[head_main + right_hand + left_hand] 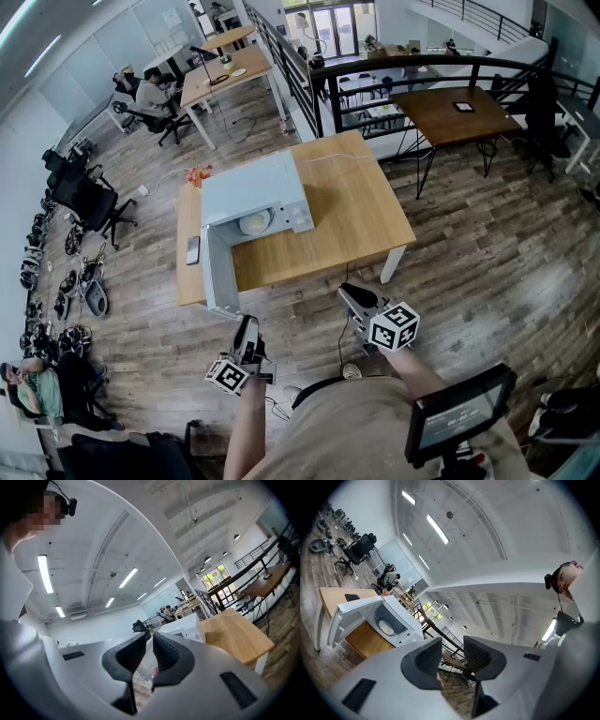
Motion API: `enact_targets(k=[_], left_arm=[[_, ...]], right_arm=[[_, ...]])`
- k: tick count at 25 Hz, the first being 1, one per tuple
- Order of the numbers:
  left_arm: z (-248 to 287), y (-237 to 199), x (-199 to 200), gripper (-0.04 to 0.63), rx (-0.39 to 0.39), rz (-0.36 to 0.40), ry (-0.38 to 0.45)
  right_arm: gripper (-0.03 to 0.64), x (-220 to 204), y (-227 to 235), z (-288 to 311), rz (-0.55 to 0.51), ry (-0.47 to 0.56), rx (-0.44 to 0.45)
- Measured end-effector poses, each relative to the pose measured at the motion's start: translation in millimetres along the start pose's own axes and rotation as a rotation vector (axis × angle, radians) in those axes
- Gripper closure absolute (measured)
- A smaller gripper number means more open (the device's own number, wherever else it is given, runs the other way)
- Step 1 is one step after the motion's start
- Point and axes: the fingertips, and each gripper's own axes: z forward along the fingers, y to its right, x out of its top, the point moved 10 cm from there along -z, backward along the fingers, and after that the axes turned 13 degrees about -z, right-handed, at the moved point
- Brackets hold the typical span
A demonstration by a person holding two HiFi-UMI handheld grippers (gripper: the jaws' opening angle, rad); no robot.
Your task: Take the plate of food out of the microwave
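A white microwave (255, 195) stands on the wooden table (347, 220) with its door (217, 272) swung open toward me. Inside it lies a pale plate of food (255, 222). In the left gripper view the microwave (401, 616) and the plate (386, 627) sit far off at lower left. My left gripper (247, 330) hangs below the table's front edge, well short of the door, open and empty (452, 656). My right gripper (351, 294) hovers near the table's front edge, right of the door, shut on nothing (150, 646). Past its jaws shows the microwave (180, 625).
A dark phone (192, 249) lies on the table left of the microwave, and a red object (197, 174) sits behind it. Office chairs (89, 202) stand at left. A black railing (403, 80) and another table (455, 112) lie beyond. A person (150, 94) sits at a far desk.
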Motion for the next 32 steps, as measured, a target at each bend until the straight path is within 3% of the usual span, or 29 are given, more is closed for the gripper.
enact_targets(k=[3,5,12,18,19,20,27,32], left_arm=[[4,0,-2,0.447,-0.002,-0.003,-0.006],[6,-3,-2,0.447,-0.005,-0.014,-0.007],[18,-1,-6,0.447,-0.045,-0.11,0.04],[14,-5,-16,0.448,0.003,-0.121,0.016],[12,-5,-16,0.489,0.019,-0.115,0.011],[9,-5,-17,0.592,0.029,-0.109,0.006],[7,-9,-7,0.592,0.03,-0.092,-0.029],[1,-31,-4,0.592,0.053,-0.127,-0.032]], right_arm=[[0.563,1,-2,4,0.065,0.023,0.093],[0.524,1,-4,8,0.092,0.021,0.125],[0.522,7,3,12,0.106,0.026,0.144],[0.522,6,6,10,0.118,0.031,0.15],[0.522,4,6,9,0.124,0.034,0.149],[0.522,2,5,8,0.129,0.035,0.148],[0.522,-14,3,14,0.162,0.025,0.132],[0.522,-31,-3,24,0.171,0.0,0.124]])
